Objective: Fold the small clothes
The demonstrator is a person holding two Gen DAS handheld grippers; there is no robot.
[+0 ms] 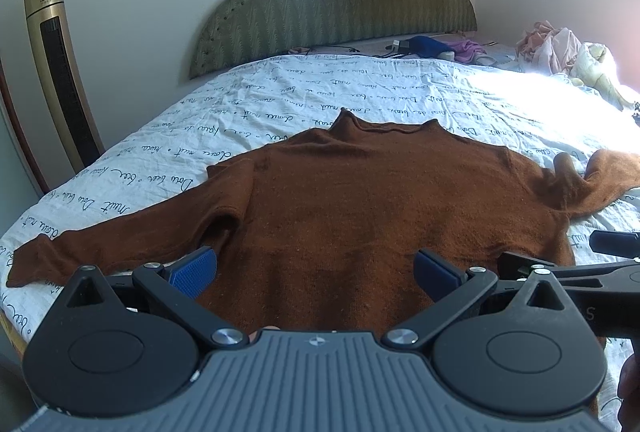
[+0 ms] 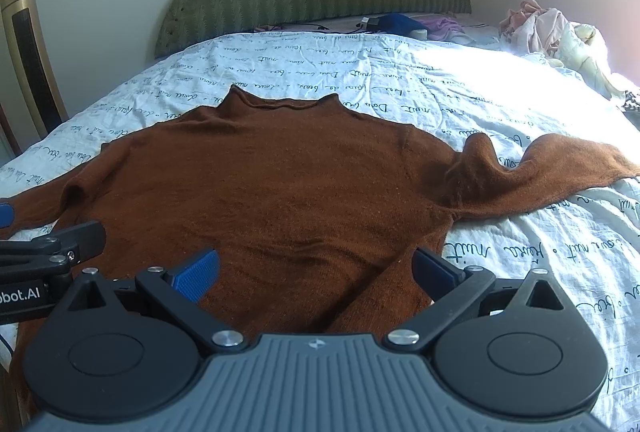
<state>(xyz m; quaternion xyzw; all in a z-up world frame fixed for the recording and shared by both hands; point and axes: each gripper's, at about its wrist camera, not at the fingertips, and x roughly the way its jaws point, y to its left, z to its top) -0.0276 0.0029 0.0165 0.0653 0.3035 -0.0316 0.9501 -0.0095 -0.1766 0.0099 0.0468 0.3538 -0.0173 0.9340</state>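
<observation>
A brown knit sweater (image 1: 360,200) lies flat on the bed, collar away from me, both sleeves spread out to the sides; it also shows in the right wrist view (image 2: 288,184). My left gripper (image 1: 316,270) is open and empty, its blue pads hovering over the sweater's lower left part. My right gripper (image 2: 316,270) is open and empty over the sweater's lower right part, near the side seam. Each gripper shows at the edge of the other's view.
The bed has a white sheet with blue script (image 1: 280,104) and a green headboard (image 1: 340,0). A pile of clothes (image 1: 560,48) lies at the far right, a blue item and cables (image 1: 420,46) by the headboard. A gold tower fan (image 1: 56,72) stands at the left.
</observation>
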